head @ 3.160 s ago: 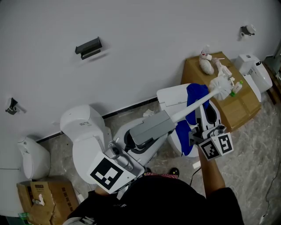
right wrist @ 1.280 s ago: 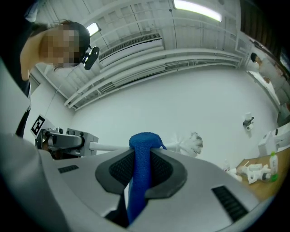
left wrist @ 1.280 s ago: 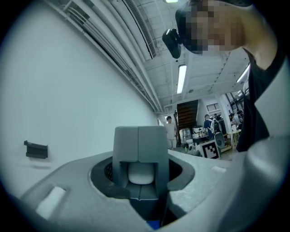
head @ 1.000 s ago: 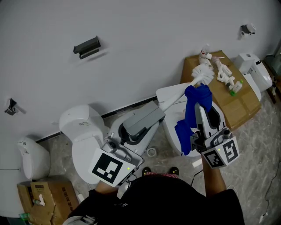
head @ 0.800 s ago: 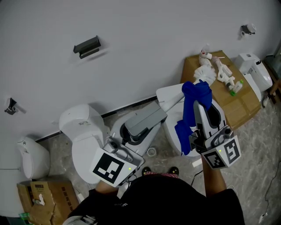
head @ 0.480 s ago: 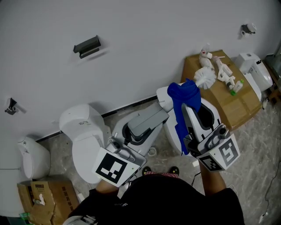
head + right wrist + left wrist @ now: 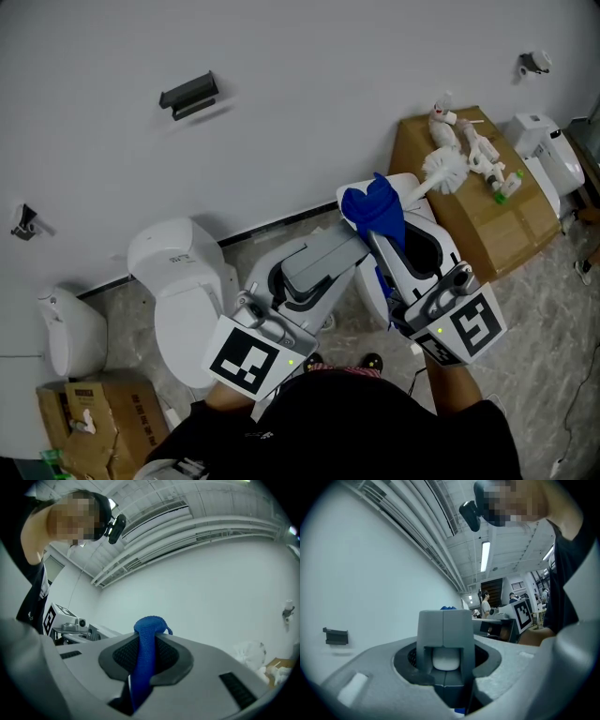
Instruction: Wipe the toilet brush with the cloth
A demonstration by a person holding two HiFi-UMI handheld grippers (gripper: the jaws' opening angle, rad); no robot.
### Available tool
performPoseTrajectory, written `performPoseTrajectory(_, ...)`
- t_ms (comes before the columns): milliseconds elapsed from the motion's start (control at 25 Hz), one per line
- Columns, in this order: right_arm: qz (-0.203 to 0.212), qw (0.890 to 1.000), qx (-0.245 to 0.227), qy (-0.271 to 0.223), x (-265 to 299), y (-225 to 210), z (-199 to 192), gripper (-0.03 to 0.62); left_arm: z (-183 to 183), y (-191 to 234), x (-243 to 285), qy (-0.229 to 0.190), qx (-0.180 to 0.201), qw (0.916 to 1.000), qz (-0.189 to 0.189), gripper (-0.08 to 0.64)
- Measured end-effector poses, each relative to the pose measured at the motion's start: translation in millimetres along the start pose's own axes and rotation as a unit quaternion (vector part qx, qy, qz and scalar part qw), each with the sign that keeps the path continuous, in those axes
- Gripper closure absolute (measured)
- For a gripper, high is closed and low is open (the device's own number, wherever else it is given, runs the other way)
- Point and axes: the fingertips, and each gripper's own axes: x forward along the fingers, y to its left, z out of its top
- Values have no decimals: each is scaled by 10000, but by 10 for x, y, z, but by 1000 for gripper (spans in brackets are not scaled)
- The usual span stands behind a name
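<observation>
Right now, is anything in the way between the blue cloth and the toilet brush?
No, nothing visible is. The cloth, pinched in the right gripper, lies against the white handle of the toilet brush, which the left gripper grips. The bristle head beyond the cloth is bare.

From the head we look steeply down, close over the left hand-held gripper (image 7: 333, 255) and the right hand-held gripper (image 7: 377, 232). Each gripper's camera looks along its own jaws towards the white wall (image 7: 309, 84); all three views share it and the blue cloth (image 7: 146, 653).
</observation>
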Motion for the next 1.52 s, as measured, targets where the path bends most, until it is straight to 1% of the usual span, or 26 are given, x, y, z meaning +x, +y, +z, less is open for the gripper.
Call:
performPoseTrajectory(80, -40, 9996, -156, 210, 6, -12, -56, 528, -9, -3, 4, 21, 25, 10000, 3, 397)
performPoseTrajectory(160, -48, 9995, -166, 263, 6, -15, -70, 528, -15, -11, 5, 37, 33, 10000, 4, 397)
performPoseTrajectory(520, -133, 9992, -217, 300, -35, -95, -121, 528, -31, -32, 33, 65, 40, 10000, -4, 397)
performPoseTrajectory(840, -338, 9987, -226, 309, -41, -217, -144, 528, -11, -4, 23, 66, 36, 10000, 2, 397)
performPoseTrajectory(1120, -387, 9987, -148, 292, -54, -264, -148, 528, 4, -11, -1, 79, 90, 9999, 46, 397)
performPoseTrajectory(1360, -424, 9985, -158, 319, -74, -332, -151, 528, 25, 0, 0, 82, 30, 10000, 33, 397)
performPoseTrajectory(1520, -444, 9983, -168, 334, -80, -350, -163, 528, 30, -1, -14, 111, 78, 9999, 19, 397)
